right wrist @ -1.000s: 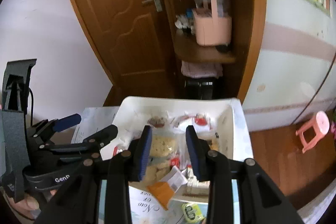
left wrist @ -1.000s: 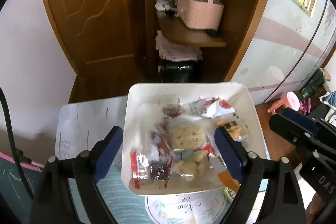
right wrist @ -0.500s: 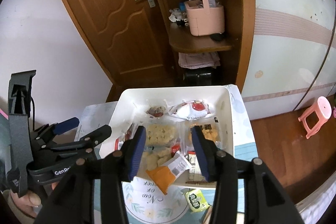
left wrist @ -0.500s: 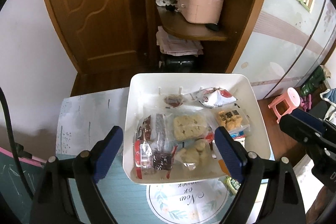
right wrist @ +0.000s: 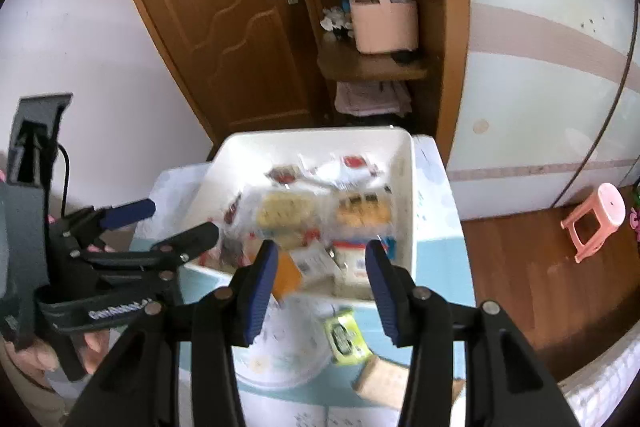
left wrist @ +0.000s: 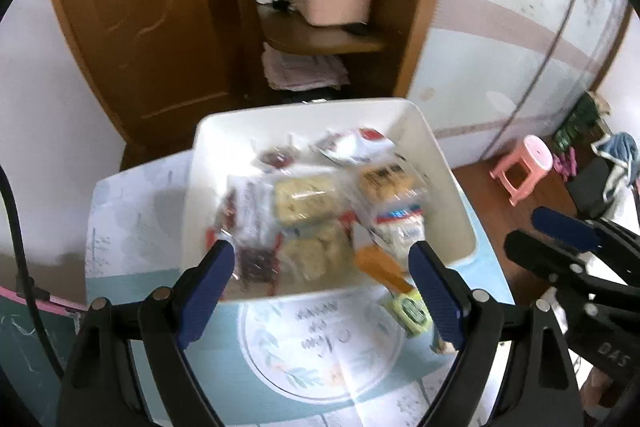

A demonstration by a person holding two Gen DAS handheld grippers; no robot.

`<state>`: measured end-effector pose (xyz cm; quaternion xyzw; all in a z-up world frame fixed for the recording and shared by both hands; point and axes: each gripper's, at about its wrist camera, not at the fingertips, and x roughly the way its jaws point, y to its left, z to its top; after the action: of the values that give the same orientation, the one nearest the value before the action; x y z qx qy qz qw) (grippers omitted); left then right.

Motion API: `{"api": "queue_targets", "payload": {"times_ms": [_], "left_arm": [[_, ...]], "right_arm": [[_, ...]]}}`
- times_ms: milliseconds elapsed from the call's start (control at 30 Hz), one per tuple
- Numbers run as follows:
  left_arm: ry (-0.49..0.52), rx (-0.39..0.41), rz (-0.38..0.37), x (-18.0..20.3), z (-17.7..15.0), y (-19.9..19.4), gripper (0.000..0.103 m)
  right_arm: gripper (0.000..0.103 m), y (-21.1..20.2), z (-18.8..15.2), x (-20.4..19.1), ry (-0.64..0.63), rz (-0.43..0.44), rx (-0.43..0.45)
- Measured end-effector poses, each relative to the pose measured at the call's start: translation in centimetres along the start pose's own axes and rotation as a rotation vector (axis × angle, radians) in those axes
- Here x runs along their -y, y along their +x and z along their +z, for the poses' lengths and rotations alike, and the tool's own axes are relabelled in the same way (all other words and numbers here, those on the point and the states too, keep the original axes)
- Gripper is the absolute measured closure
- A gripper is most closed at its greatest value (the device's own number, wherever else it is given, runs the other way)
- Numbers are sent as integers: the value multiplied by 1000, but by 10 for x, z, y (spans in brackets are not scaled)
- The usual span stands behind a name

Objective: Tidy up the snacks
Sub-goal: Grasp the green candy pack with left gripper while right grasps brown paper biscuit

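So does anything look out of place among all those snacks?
Yes. A yellow-green packet lies outside the white bin on the table mat, beside a tan packet. An orange packet pokes over the bin's near rim. Both grippers are open and empty.

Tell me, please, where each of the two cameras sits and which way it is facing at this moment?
Left wrist: on the left gripper, looking forward and down at the white bin of snacks; its open blue fingers and the right gripper show.
Right wrist: on the right gripper, facing likewise; its fingers, the left gripper and a hand show.
Shared: bin, green packet, door, pink basket.
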<state>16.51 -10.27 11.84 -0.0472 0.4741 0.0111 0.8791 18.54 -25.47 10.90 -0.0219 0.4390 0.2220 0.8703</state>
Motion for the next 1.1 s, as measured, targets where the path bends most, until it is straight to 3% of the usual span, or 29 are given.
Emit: {"api": "queue_targets", "payload": {"times_ms": [333,633,767,967,1100], "left_arm": [[36,-110,-109,52,-60,18,15],[36,-235,-98,83,-92,78,15],[-25,-286,-72,84,-96,110,15],[-163,-328,-72,79,-98,145,15],[-217,-338,-54,82,-98,158,15]], "right_arm": [[57,24,-74,56,-19,11,-142],[52,57,-125,82,-111,34,-236],[52,72,-136,86,-169,79,-259],[49,89,-147,85,-310,81,-254],[44,96,-146,88,-312,149,-297]]}}
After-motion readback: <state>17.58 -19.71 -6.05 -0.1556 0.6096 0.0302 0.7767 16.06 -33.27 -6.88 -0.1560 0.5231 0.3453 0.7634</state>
